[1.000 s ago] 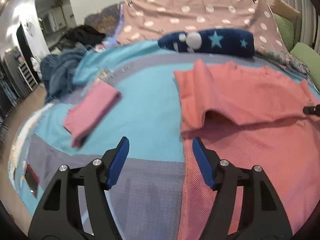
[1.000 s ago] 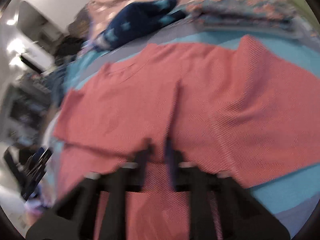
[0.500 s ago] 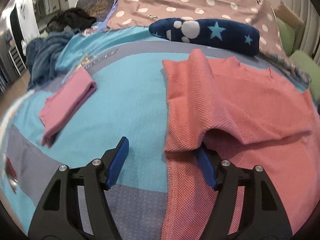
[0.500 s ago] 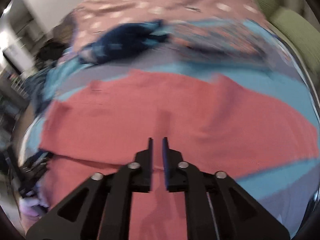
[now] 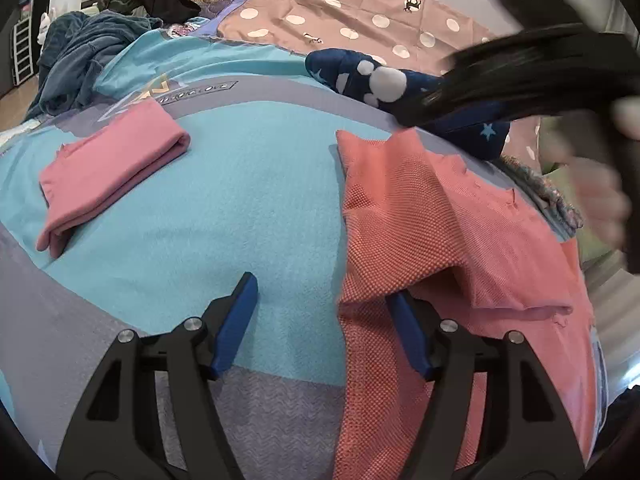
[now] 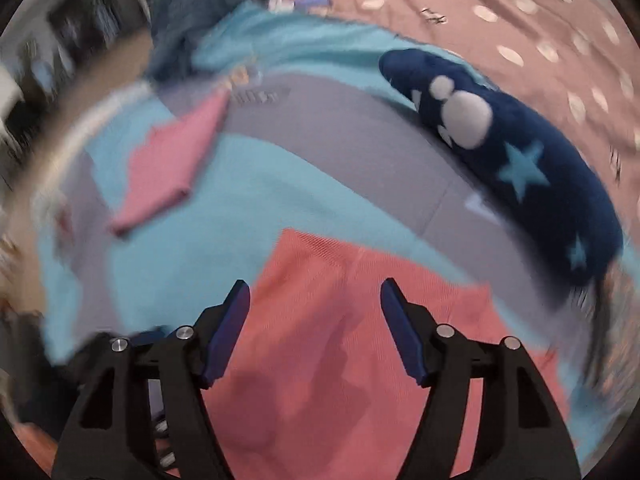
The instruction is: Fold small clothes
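**Ana:** Coral shirt point(image 5: 432, 232) front and centre, lying on the bed to the right of the left hand-held gripper point(image 5: 324, 316). Its long axis runs from the near edge away toward the far side, and the left sleeve is folded in over the body.

**Ben:** Look at that fabric, a dotted pique weave, coarse and grainy. The folded sleeve makes a raised flap with a dark hollow beneath it.

**Ana:** And the left hand-held gripper is released, blue pads spread wide. The right pad point(image 5: 408, 336) sits tucked under that flap's near edge; the left pad is over bare blanket point(image 5: 248, 200), nothing pinched.

**Ben:** Right hand-held gripper point(image 6: 316, 320) now, picture badly smeared. Its jaws are opening, hanging above the shirt's far corner with only cloth below them, not clamped.

**Ana:** Far left on the turquoise-and-grey blanket, a pink garment point(image 5: 108, 172) already folded into a neat soft rectangle, lying on a slant.

**Ben:** Beyond the shirt, a plush navy cushion point(image 6: 520, 160) with pale stars and white dots, long and rounded. Behind it, a dusty-pink spotted sheet point(image 5: 360, 16).

**Ana:** At the right edge, a blurred hand point(image 5: 596, 200).
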{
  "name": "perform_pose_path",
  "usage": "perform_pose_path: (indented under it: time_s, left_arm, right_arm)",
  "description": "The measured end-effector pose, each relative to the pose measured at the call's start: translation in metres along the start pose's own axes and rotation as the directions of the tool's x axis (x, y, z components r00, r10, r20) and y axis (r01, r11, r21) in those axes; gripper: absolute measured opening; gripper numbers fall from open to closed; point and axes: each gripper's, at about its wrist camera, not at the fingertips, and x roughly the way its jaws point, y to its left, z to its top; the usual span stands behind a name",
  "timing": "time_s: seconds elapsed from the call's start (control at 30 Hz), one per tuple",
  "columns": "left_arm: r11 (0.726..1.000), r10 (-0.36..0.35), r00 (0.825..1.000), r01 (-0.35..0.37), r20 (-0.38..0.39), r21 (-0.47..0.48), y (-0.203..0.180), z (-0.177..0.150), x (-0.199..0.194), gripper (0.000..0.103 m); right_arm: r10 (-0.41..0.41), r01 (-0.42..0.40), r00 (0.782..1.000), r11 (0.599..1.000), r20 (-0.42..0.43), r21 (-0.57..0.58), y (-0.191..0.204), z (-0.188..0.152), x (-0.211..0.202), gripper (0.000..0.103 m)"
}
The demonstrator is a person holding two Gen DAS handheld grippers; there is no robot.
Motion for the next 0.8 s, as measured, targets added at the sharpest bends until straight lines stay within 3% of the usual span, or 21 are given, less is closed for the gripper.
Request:
perform_pose_path:
  time_s: [0.07,0.17,0.3,0.4,0.5,0.6,0.67,0.77,0.8]
  left_arm:
    - [1.0,-0.01,1.0,0.011,0.002,-0.008,0.001,-0.001,-0.001,0.067]
    - [1.0,-0.02,1.0,0.02,0.003,-0.015,0.002,-0.001,-0.001,0.067]
    - [0.999,-0.034,0.999,0.034,0.004,-0.025,0.005,-0.001,-0.002,0.068]
    - [0.999,-0.044,0.999,0.044,0.006,-0.033,0.006,-0.001,-0.001,0.068]
    - [0.999,-0.042,0.999,0.042,0.006,-0.031,0.006,-0.001,-0.001,0.068]
    - [0.999,-0.038,0.999,0.038,0.005,-0.027,0.006,0.0,-0.001,0.066]
    - [0.999,-0.038,0.999,0.038,0.006,-0.028,0.007,0.0,-0.001,0.066]
    - [0.999,-0.035,0.999,0.035,0.012,-0.037,0.008,0.0,-0.002,0.062]
    - [0.998,-0.028,0.999,0.029,0.016,-0.048,0.01,0.0,-0.003,0.054]
  right_arm:
    - [0.016,-0.014,0.998,0.999,-0.057,0.046,-0.013,0.011,0.023,0.068]
    - [0.134,-0.122,0.987,0.984,-0.084,0.132,-0.029,0.019,0.036,0.068]
    - [0.146,-0.148,0.984,0.989,-0.098,-0.021,-0.004,0.03,0.032,0.068]
    - [0.137,-0.168,0.974,0.97,-0.178,-0.176,0.021,0.028,0.034,0.057]
    - [0.08,-0.129,0.972,0.969,-0.221,-0.212,0.023,0.026,0.04,0.056]
    - [0.1,-0.135,0.975,0.976,-0.198,-0.169,0.017,0.034,0.047,0.051]
    - [0.152,-0.185,0.969,0.969,-0.195,-0.166,0.02,0.033,0.049,0.023]
    - [0.182,-0.218,0.967,0.953,-0.179,-0.209,0.039,0.03,0.053,0.003]
    - [0.204,-0.233,0.967,0.951,-0.153,-0.204,0.041,0.032,0.052,0.003]
